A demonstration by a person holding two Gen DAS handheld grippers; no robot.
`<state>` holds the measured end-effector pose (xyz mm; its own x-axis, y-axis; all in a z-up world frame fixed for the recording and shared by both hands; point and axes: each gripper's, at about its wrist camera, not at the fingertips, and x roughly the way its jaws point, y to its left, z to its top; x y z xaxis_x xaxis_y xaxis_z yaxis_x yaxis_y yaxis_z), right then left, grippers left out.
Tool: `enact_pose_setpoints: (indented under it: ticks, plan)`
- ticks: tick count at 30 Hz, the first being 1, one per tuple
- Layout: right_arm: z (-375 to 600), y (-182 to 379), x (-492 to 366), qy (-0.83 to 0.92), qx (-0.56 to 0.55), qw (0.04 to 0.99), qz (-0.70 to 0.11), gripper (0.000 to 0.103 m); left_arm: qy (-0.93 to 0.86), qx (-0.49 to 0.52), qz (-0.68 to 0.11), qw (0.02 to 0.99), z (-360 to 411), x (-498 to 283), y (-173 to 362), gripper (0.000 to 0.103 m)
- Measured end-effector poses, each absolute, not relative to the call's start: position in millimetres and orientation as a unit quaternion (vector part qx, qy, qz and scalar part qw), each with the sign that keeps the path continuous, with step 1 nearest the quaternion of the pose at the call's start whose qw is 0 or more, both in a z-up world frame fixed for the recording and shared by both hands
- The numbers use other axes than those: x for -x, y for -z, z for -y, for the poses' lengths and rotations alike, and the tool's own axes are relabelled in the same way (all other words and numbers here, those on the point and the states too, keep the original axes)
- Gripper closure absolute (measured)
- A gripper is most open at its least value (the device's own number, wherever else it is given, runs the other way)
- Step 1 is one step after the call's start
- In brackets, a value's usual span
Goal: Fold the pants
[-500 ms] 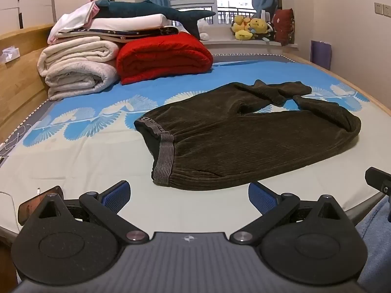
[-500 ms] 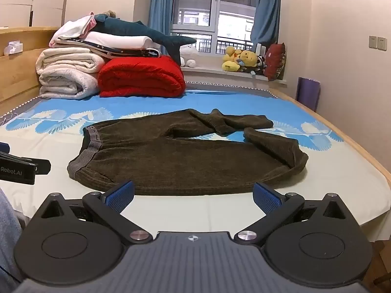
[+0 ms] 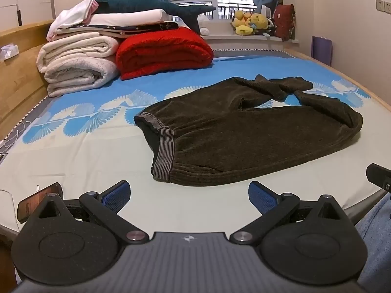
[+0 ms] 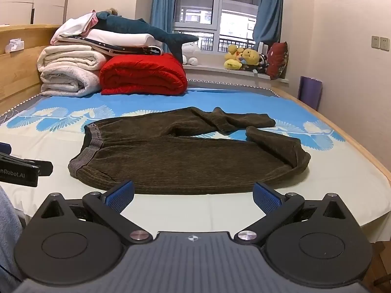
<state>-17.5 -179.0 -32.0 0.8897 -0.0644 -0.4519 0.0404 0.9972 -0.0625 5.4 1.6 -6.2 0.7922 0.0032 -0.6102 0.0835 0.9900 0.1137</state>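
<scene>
Left wrist view shows the pants (image 3: pixel 244 134), dark brown and ribbed like corduroy, lying spread on the bed (image 3: pixel 73 161), well in front of the red blanket (image 3: pixel 163 51) that sits folded at the far end. Relative to that blanket, the grey striped waistband (image 3: pixel 163 156) lies nearest the cameras and slightly left, while the two legs run off to the right, each with its end doubled back on itself. The left gripper (image 3: pixel 189 195) hangs short of the waistband, its blue-padded fingers (image 3: pixel 114 195) spread wide with nothing between them; the right gripper (image 4: pixel 193 196) likewise hovers just short of the near edge of the cloth, fingers wide apart and empty. The fabric looks soft, thick and limp, so it will likely sag and drag rather than hold a shape, though its ribbed pile should give the pads good purchase. The elastic waistband seems the firmest place to pinch, with the other hold best taken at a leg's turned-back end.
</scene>
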Motion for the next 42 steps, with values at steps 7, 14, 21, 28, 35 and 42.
enact_pose_setpoints:
  ticks: [7, 14, 21, 28, 35, 42]
  plan:
    - [179.2, 34.7, 13.9, 0.022, 0.028, 0.971, -0.237, 0.001, 0.019, -0.065, -0.328, 0.942, -1.5, -7.2, 6.5, 0.000]
    - [180.4, 33.3, 13.7, 0.022, 0.026, 0.970, -0.239, 0.001, 0.020, -0.066, -0.329, 0.942, -0.7, -7.9, 7.6, 0.000]
    - [179.9, 33.1, 13.3, 0.022, 0.027, 0.970, -0.240, 0.001, 0.019, -0.068, -0.332, 0.941, 1.6, -7.9, 9.1, 0.000]
    - [179.7, 36.8, 12.3, 0.023, 0.022, 0.969, -0.245, 0.001, 0.020, -0.069, -0.333, 0.940, 2.3, -7.1, 9.5, 0.000]
    - [178.9, 39.0, 12.8, 0.024, 0.020, 0.969, -0.245, 0.001, 0.021, -0.070, -0.332, 0.940, 3.4, -6.5, 10.3, 0.000]
    - [180.6, 40.1, 12.9, 0.026, 0.018, 0.969, -0.247, 0.001, 0.021, -0.070, -0.334, 0.940, 3.9, -6.5, 10.7, 0.000]
